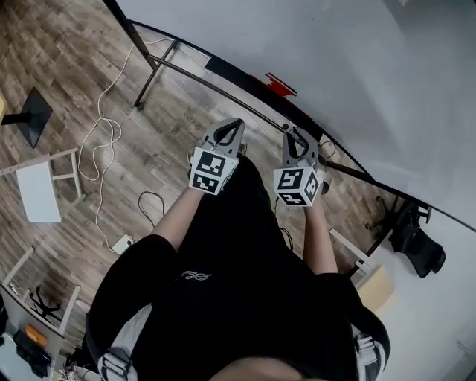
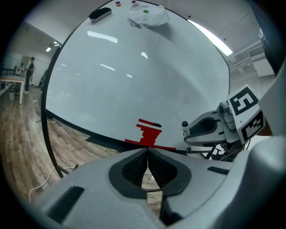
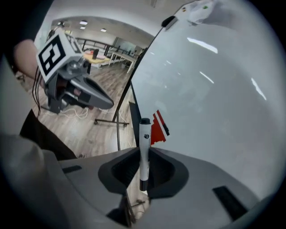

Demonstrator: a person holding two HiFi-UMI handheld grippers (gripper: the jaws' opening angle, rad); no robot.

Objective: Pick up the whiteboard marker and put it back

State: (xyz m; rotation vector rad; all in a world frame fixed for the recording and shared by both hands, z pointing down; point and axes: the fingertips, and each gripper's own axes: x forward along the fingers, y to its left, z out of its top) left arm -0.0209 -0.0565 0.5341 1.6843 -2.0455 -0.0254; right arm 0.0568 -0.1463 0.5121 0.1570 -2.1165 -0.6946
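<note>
**A:** Starting at the left of the head view, what do we have?

**B:** A wooden floor (image 1: 89, 67) with a white cable (image 1: 104, 141) snaking over it, and a small white table (image 1: 36, 192) at the left edge. Just left of centre we hold the left gripper (image 1: 236, 125).

**A:** And its claw?

**B:** In the left gripper view the left gripper's (image 2: 146, 154) pads meet at the tips, with only a sliver of floor showing lower down. We have nothing in it.

**A:** Next to the right?

**B:** The right gripper (image 1: 290, 134), just beside the left one and apart from it. Both point toward the whiteboard (image 1: 335, 67), which fills the upper right of the frame.

**A:** Where's the whiteboard marker?

**B:** In the right gripper view the right gripper (image 3: 143, 156) is clamped on the whiteboard marker (image 3: 144, 134). It's a white barrel with a black cap, standing upright in the centre of the frame, and the jaws are parted only by its width.

**A:** Anything on the board?

**B:** A stepped red mark (image 3: 157, 129) low on it, right behind the cap. At the board's top edge we see a dark eraser (image 2: 100, 13) and a crumpled white cloth (image 2: 147, 17).
</note>
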